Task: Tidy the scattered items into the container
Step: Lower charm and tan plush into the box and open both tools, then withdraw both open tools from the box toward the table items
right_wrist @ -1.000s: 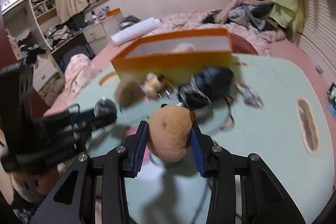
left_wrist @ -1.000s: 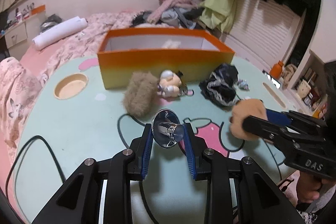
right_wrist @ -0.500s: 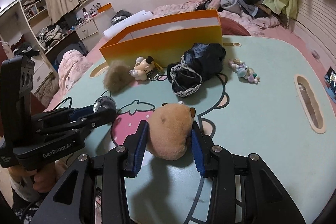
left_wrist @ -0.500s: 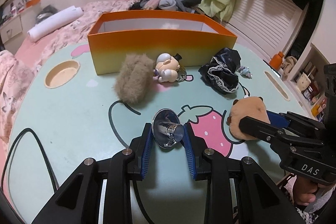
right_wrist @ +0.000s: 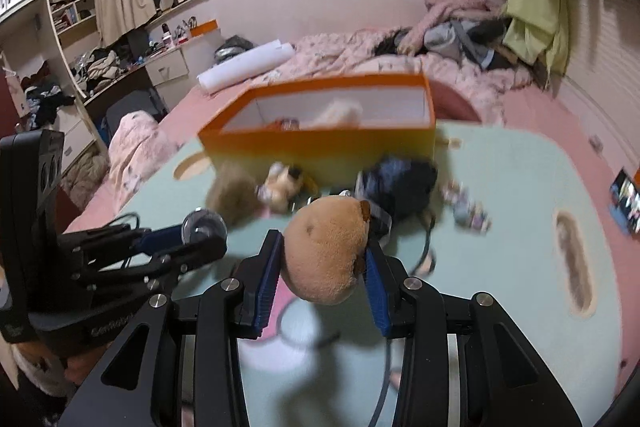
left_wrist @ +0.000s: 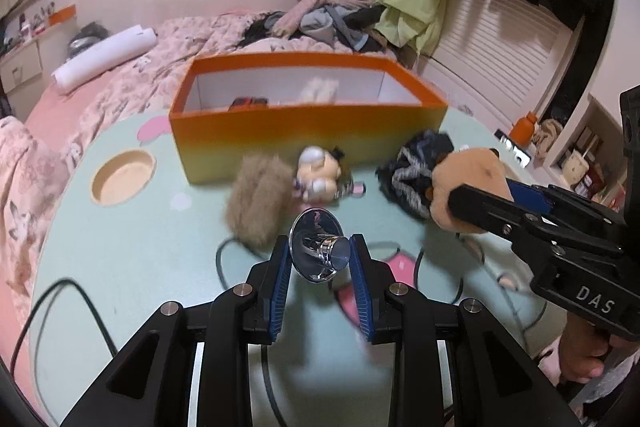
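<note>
My left gripper (left_wrist: 320, 257) is shut on a shiny chrome funnel-shaped piece (left_wrist: 318, 251), held above the table. My right gripper (right_wrist: 322, 257) is shut on a tan capybara plush (right_wrist: 326, 253), also lifted; the same plush (left_wrist: 466, 187) shows at the right of the left wrist view. The orange box (left_wrist: 304, 125) stands open at the table's far side, with a few small things inside. In front of it lie a brown fur pouch (left_wrist: 258, 205), a small doll keychain (left_wrist: 320, 175) and a black lace-trimmed cloth (left_wrist: 412, 175). A bead trinket (right_wrist: 466, 209) lies right of the cloth.
The mint-green table (left_wrist: 140, 247) has a round cup hole (left_wrist: 122, 177) at the left and a slot handle (right_wrist: 572, 263) at the right. A black cable (left_wrist: 52, 311) trails over its near left. A bed with pink bedding (left_wrist: 132, 83) lies behind.
Both grippers have risen slightly with their loads and moved toward the orange box, whose inside now shows more. The items on the table have not moved.
</note>
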{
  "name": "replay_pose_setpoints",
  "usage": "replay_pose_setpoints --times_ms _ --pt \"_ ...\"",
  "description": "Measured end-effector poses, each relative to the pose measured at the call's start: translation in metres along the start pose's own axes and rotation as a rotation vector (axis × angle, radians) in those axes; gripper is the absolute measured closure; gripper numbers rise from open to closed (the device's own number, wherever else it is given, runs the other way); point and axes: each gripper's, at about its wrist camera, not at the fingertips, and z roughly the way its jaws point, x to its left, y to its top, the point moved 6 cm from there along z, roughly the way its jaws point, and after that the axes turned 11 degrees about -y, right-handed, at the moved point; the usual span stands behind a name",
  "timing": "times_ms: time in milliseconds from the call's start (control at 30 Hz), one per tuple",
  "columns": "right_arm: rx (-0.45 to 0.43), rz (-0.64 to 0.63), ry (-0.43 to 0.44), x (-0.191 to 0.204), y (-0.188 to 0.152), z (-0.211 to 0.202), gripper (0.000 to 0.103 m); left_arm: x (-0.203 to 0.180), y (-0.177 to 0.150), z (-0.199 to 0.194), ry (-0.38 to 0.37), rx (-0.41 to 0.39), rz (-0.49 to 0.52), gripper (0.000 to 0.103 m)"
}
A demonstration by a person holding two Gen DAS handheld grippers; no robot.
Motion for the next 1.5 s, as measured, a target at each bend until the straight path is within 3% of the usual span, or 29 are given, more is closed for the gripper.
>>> replay_pose_setpoints --times_ms 300,600,667,733,800,867,900,1067,1167,1400,1500 --pt "-0.072 0.026 -0.085 -0.01 0.073 0.027 0.062 0.008 0.081 0.011 0.03 -0.053 0.012 0.075" --pt "-0.031 0.007 -0.134 -0.015 0.111 0.07 0.062 0.033 0.115 0.051 0.077 -0.027 -0.03 0.075" --pt "-0.012 0.014 -0.131 -0.016 0.112 0.077 0.06 0.038 0.116 0.052 0.088 -0.04 -0.037 0.064" --pt "0.011 0.027 -0.119 -0.019 0.112 0.082 0.06 0.04 0.117 0.048 0.086 -0.062 -0.031 0.041" --pt "0.015 0.054 -0.093 -0.023 0.111 0.08 0.056 0.041 0.119 0.039 0.083 -0.097 -0.025 0.033" --pt "-0.013 0.098 -0.068 -0.03 0.113 0.072 0.038 0.044 0.121 0.03 0.083 -0.115 -0.034 0.026" --pt "-0.027 0.12 -0.061 -0.033 0.114 0.068 0.034 0.048 0.121 0.026 0.09 -0.115 -0.05 0.022" --pt "-0.071 0.222 -0.052 -0.062 0.116 0.043 0.032 0.066 0.113 0.001 0.095 -0.109 -0.136 0.021" --pt "-0.08 0.224 -0.077 -0.071 0.105 0.024 0.032 0.065 0.091 -0.006 0.114 -0.078 -0.156 0.021" --pt "-0.012 0.115 -0.113 -0.052 0.038 0.001 0.032 0.019 0.018 0.013 0.098 0.06 -0.027 0.02" --pt "0.027 0.051 -0.131 -0.038 0.011 0.002 0.032 0.009 -0.002 0.022 0.114 0.074 -0.03 0.02"
